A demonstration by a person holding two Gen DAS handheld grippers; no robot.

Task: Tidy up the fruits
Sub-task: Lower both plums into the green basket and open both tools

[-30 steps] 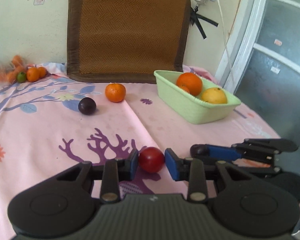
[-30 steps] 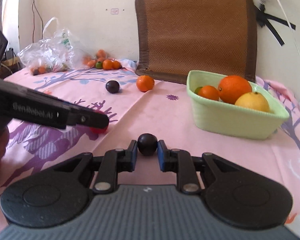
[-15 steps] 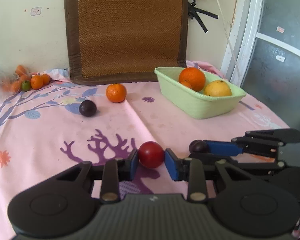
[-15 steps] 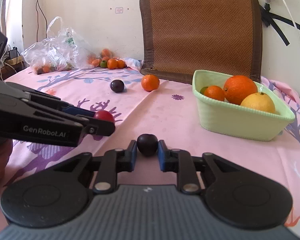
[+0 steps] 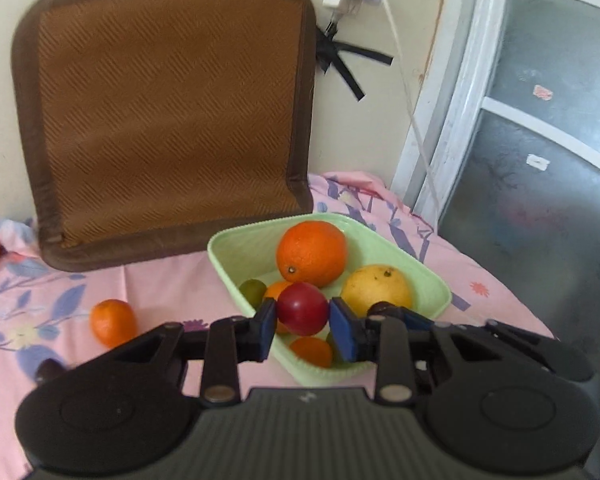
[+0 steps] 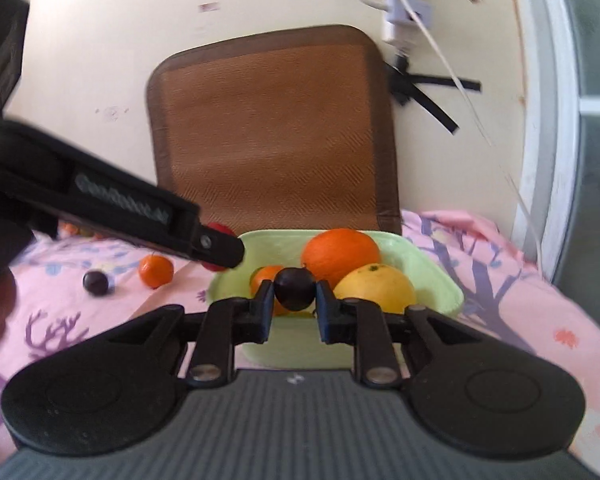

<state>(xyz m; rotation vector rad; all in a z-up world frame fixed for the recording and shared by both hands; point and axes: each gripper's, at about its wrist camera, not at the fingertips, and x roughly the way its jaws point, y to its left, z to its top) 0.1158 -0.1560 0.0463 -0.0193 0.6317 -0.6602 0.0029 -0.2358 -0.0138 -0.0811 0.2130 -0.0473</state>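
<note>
My left gripper point(image 5: 303, 325) is shut on a red plum point(image 5: 302, 309) and holds it in the air over the near part of the green basket point(image 5: 432, 280). My right gripper point(image 6: 293, 304) is shut on a dark purple plum point(image 6: 295, 288), raised in front of the green basket point(image 6: 440, 276). The basket holds a big orange point(image 5: 311, 253), a yellow citrus point(image 5: 376, 287), small tangerines and a green fruit. In the right wrist view the left gripper's finger point(image 6: 220, 248) crosses from the left, with the red plum point(image 6: 220, 230) behind its tip.
A tangerine point(image 6: 155, 271) and another dark plum point(image 6: 95, 282) lie on the pink floral cloth point(image 6: 540, 312) left of the basket. A brown woven mat point(image 5: 164, 120) leans on the wall behind. A white door frame point(image 5: 452, 120) and a hanging cable are at the right.
Both grippers have risen off the table with their plums and moved forward to the green basket. The basket now looks much closer in both views.
</note>
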